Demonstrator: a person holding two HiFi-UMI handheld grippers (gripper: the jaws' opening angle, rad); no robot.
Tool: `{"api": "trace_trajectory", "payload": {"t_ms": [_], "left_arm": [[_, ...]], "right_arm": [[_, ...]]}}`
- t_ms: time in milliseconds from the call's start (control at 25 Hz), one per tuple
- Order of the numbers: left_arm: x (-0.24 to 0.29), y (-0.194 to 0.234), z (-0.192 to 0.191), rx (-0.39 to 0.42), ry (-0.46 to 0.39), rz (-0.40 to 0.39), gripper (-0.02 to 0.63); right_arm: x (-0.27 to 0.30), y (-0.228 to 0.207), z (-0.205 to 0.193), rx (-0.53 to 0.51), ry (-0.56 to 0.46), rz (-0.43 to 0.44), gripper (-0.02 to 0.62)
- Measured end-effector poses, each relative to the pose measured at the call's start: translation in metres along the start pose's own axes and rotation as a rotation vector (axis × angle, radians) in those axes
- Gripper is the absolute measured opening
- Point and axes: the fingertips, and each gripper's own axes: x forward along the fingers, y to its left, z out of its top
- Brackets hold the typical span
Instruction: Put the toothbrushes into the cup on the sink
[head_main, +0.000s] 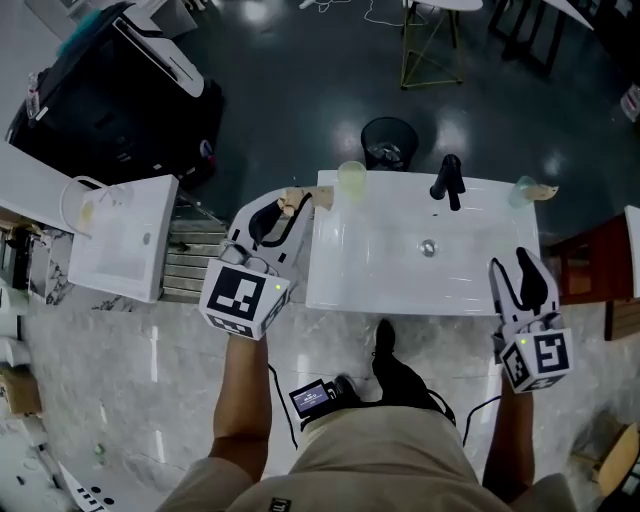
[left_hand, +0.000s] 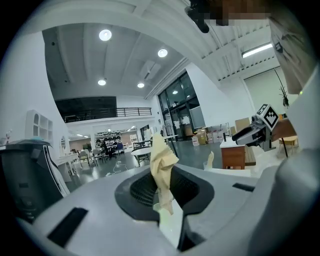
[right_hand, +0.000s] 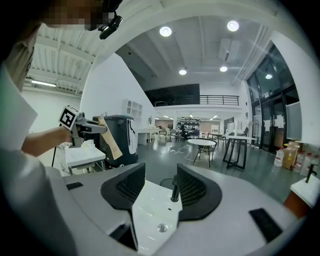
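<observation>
A white sink (head_main: 380, 275) lies in front of me, with a pale translucent cup (head_main: 352, 180) on its back left corner. My left gripper (head_main: 284, 212) hovers just off the sink's left edge, near that cup. It is shut on a toothbrush in a tan paper wrapper (head_main: 297, 202), which sticks up between the jaws (left_hand: 161, 165). My right gripper (head_main: 512, 270) is over the sink's front right corner, open and empty. Between its jaws show the basin, the drain (right_hand: 161, 228) and the black faucet (right_hand: 175, 190).
A black faucet (head_main: 447, 180) stands at the sink's back. A second pale cup (head_main: 522, 190) with something tan in it sits at the back right corner. A separate white basin (head_main: 120, 235), a metal rack (head_main: 195, 255), a black bin (head_main: 388, 140) and a black machine (head_main: 120, 110) stand around.
</observation>
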Motion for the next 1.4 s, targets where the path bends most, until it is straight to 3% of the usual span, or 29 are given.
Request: {"api": "trace_trajectory", "payload": {"t_ms": [320,680,1080,1400], "left_arm": [[0.106,0.016,-0.061,-0.032,0.077,-0.025,0.060],[0.185,0.030,-0.138,-0.093,0.159,-0.028,0.061],[0.223,0.028,-0.205,-0.155,0.236,-0.026,0.061],[0.232,0.033,-0.230,-0.189,0.249,-0.024,0.061]], "right_arm": [[0.057,-0.038,-0.042,0.030,0.076,0.012,0.198],[0.108,-0.064,-0.085,0.049,0.149,0.024,0.198],[0.136,-0.069,-0.123,0.070,0.209,0.054,0.198],[0.144,-0.067,-0.137,0.081,0.229,0.061,0.198]]}}
